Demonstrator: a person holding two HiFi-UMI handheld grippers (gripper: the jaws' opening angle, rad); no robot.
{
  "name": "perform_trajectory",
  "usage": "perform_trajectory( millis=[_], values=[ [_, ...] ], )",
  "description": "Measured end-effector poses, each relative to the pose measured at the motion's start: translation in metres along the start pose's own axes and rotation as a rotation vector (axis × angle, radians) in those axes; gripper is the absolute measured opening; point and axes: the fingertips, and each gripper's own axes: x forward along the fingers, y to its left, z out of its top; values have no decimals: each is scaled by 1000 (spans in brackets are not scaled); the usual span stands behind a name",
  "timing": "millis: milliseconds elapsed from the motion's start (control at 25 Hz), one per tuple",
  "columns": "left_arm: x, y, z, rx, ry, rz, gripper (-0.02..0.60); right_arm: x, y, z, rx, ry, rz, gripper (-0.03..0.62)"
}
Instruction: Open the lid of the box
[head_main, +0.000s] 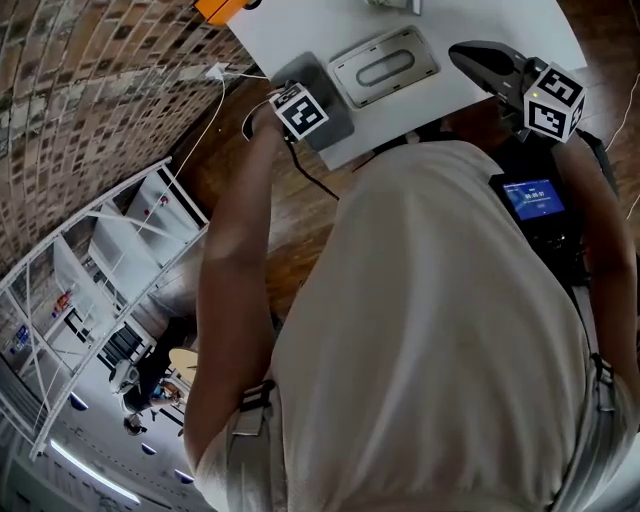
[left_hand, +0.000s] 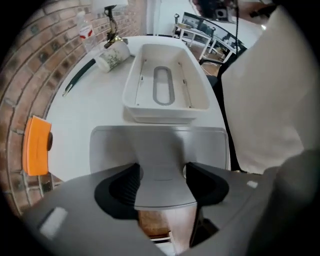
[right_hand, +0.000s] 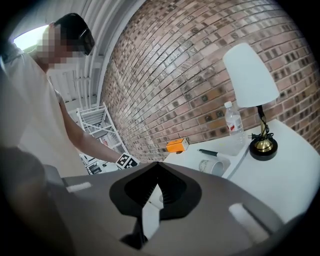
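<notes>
A white box (left_hand: 165, 85) stands open on the white table (left_hand: 85, 115), an oval shape showing on its bottom. The flat grey lid (left_hand: 160, 142) lies just in front of the box, at the table's near edge. My left gripper (left_hand: 161, 175) is shut on the lid's raised middle grip, one pad on each side. In the head view the lid (head_main: 335, 105) sits left of the box (head_main: 385, 65), with the left gripper (head_main: 300, 110) on it. My right gripper (right_hand: 156, 167) hangs in the air over the table's right side, its tips together and nothing in them; the head view shows the right gripper (head_main: 500, 68) too.
At the table's far end stand a lamp (right_hand: 252, 85), a water bottle (right_hand: 233, 122), a mug on its side (left_hand: 112, 55) and a dark pen (left_hand: 80, 75). An orange block (left_hand: 36, 145) lies at the left edge by the brick wall (right_hand: 190, 65). My torso (head_main: 440, 330) fills the head view.
</notes>
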Motion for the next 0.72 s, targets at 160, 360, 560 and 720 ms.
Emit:
perform_trajectory(
  millis=[160,360,560,720],
  values=[
    [17,-7,11,33,76,3,293,2,3,-1,-7,9,3,2],
    [28,-7,9,78,148,27,296,2,4,-3,-21,10,13,2],
    [8,-2,-1,52,104,111,298,0,4,-2,-39,15,22,2],
    [-47,1,-2,-63,-79,255,292,5,14,3,-63,8,45,2]
  ],
)
